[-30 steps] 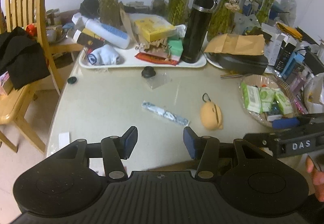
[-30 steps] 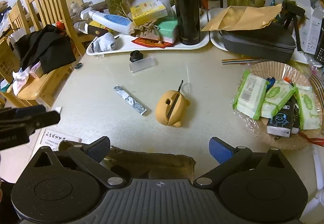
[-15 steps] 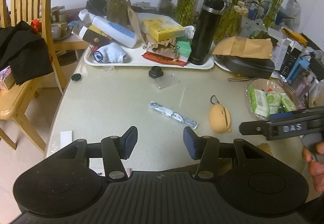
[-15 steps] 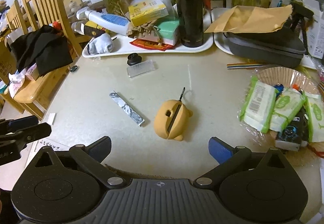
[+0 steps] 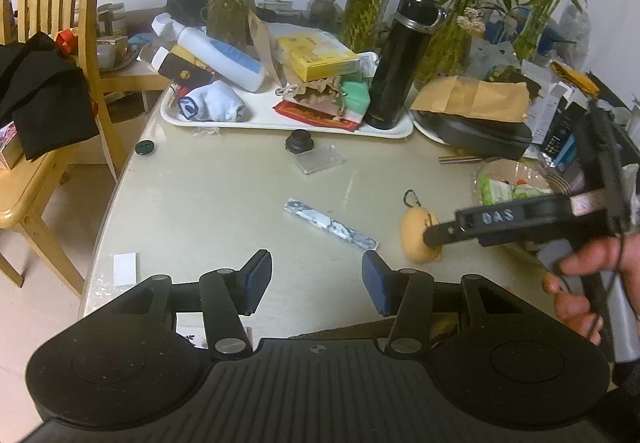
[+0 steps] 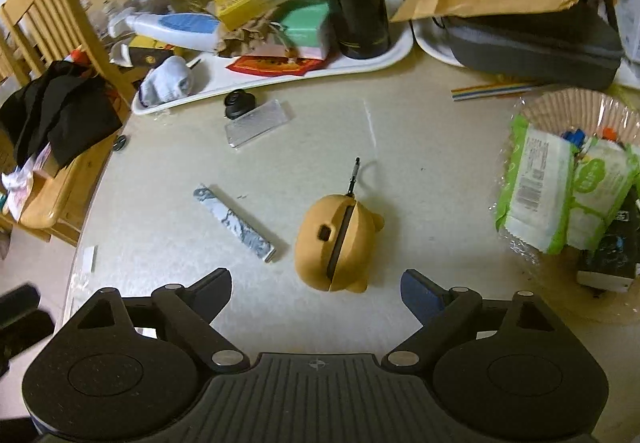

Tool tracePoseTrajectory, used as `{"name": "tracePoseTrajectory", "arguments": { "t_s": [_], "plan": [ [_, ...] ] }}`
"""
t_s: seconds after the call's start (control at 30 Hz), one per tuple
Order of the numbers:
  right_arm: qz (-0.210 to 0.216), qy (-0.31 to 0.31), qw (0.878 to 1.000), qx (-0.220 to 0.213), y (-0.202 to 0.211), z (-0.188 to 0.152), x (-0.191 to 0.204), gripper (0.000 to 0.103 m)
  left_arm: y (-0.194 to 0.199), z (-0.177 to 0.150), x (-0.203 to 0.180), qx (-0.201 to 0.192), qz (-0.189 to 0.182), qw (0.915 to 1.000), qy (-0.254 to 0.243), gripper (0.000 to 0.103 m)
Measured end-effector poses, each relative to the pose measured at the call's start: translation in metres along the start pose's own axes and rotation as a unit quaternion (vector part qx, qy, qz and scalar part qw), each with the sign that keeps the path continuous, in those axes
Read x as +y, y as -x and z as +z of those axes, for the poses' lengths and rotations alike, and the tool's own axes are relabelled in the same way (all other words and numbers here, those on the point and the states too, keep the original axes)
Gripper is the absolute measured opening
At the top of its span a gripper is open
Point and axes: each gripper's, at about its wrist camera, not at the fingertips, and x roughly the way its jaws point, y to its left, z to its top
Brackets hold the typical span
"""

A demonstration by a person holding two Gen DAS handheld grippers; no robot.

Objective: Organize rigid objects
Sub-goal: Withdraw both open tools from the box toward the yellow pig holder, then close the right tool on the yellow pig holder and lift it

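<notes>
Cluttered dining table (image 6: 420, 171), dim light. My right gripper (image 6: 316, 285) has dropped in toward the yellow case (image 6: 338, 241) since a second ago; the case now sits just ahead of the tips, between their lines. Jaws are closing from wide, pads not on it yet. I read this as the pick starting. Left gripper (image 5: 316, 281) idle, half open, empty, near-left of the case. Grey bar (image 6: 234, 222) lies left of the case, clear slab (image 6: 256, 121) and black knob (image 6: 239, 103) beyond it, tray (image 6: 394, 49) further back. Flask top cut off; basket contents right of the case unreadable.
</notes>
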Motion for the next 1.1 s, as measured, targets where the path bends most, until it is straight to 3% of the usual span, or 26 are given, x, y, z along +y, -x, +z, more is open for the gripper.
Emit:
{"name": "tracePoseTrajectory", "arguments": {
  "t_s": [0.43,0.87,1.1],
  "plan": [
    [0.015,-0.086,0.995,0.039,-0.044,0.025,-0.025,0.077,-0.001,0.002,0.001,0.006,-0.013,0.9999,0.001,0.049],
    [-0.011,-0.080,0.994,0.070,-0.067,0.029,-0.016,0.060,-0.006,0.002,0.004,0.019,-0.007,0.9998,0.005,0.050],
    [-0.017,-0.082,0.994,0.064,-0.067,0.028,-0.016,0.058,-0.008,0.000,0.004,0.023,-0.003,0.9997,0.004,0.050]
  ]
}}
